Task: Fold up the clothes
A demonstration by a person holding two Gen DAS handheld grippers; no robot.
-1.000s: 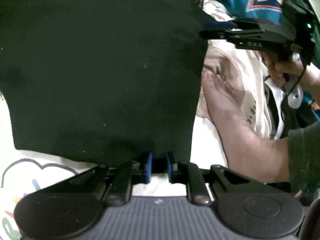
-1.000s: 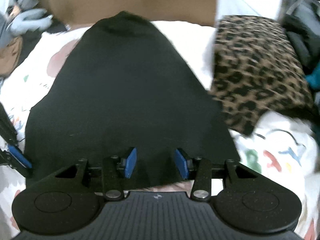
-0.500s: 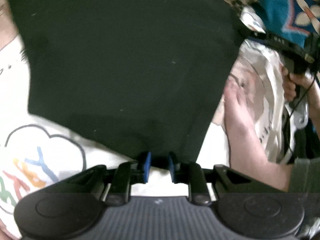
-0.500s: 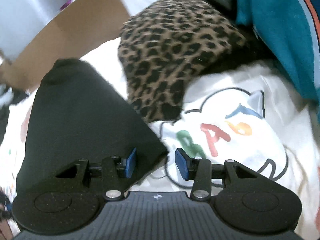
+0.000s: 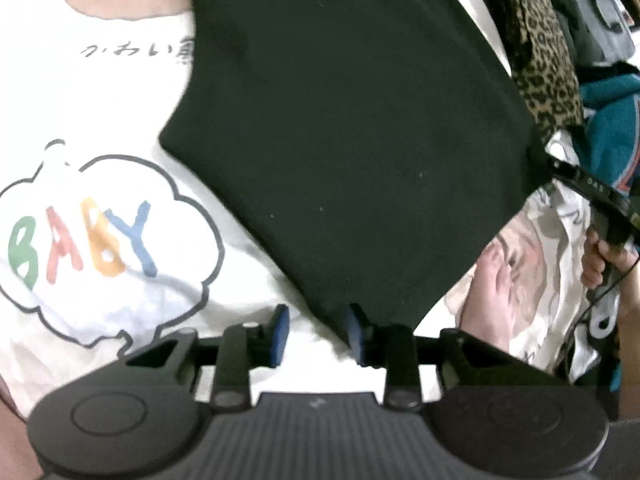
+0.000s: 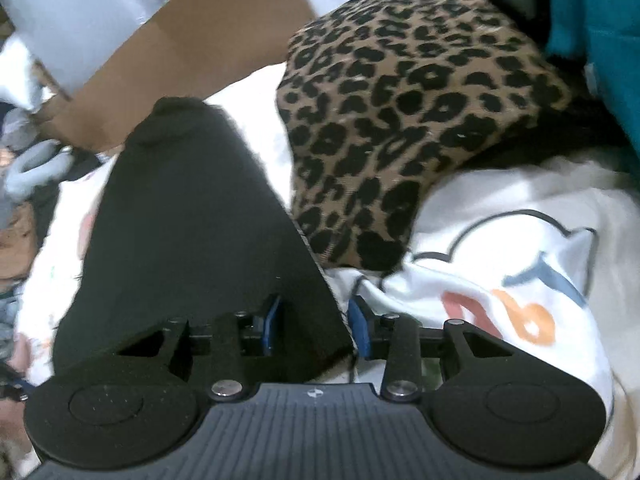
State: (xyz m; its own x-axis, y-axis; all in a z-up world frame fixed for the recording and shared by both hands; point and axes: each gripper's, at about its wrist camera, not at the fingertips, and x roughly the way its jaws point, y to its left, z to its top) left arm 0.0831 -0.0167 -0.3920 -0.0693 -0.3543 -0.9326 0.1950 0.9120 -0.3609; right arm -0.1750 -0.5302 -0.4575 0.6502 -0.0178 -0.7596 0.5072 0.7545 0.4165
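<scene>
A: Lying flat on the white printed sheet is the black garment, spread as a dark panel with the leopard-print cloth just beside its far edge.

B: And the left gripper?

A: Its jaws are opening. A corner of the black garment reaches down to the right-hand pad, but the gap between the pads shows mostly white sheet, so nothing is pinched. A second ago those pads were nearly together over the hem; the garment also sits turned in the view now, and the "BABY" cloud print has come into sight.

B: The right gripper?

A: Jaws at a middling gap and closing, with the garment's near corner between the pads; I judge they do not press it yet. A second ago this camera looked straight down the black panel; now it faces the leopard cloth and a cardboard box beyond.

B: How to do this step well?

A: I'd say let the right jaws close squarely on that corner, taking only the black fabric and not the sheet under it. The left should clear away without dragging the laid edge, so the fold stays smooth.
</scene>
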